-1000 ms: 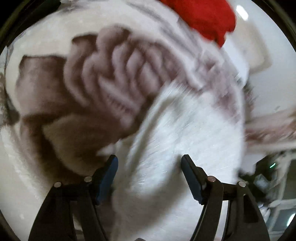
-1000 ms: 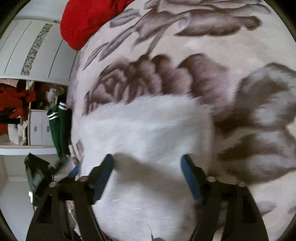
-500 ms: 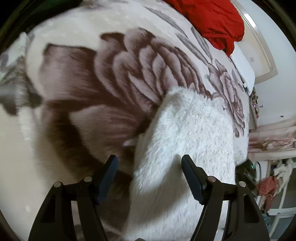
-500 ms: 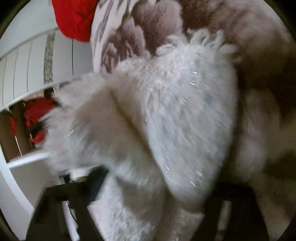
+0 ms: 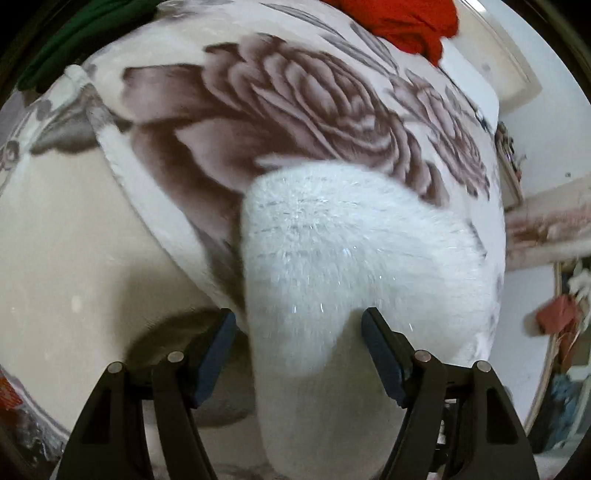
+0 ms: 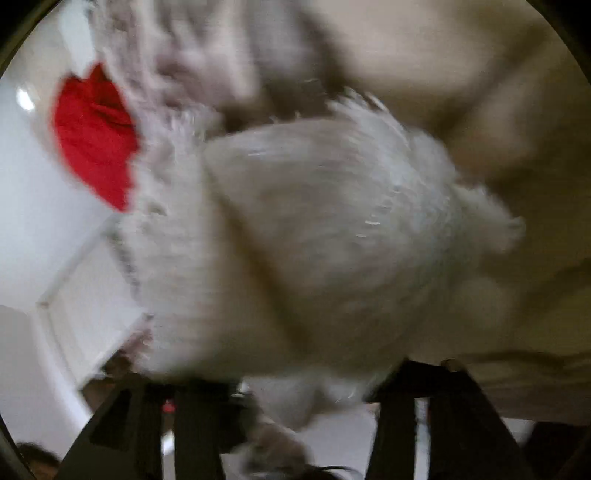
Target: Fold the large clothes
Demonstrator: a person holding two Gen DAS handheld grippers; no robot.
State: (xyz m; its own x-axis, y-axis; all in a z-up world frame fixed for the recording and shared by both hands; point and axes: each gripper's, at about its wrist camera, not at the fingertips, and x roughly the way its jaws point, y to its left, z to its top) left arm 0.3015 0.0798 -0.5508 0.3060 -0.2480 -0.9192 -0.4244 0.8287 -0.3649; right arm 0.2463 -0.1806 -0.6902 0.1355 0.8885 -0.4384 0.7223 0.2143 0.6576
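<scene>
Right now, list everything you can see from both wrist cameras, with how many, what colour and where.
fluffy garment: one, white, on the floral blanket, reaching back between the left fingers; very blurred in the right wrist view.
floral blanket: one, cream with brown roses, spread under the garment.
red cloth: one, red, bunched at the far end of the blanket.
green cloth: one, dark green, top left corner of the left wrist view.
clutter: several pieces, reddish and mixed, by the wall at right; too small to name.
left gripper: one, black with blue pads, jaws apart either side of the garment.
right gripper: one, black, tips hidden behind the garment; grip unclear.
</scene>
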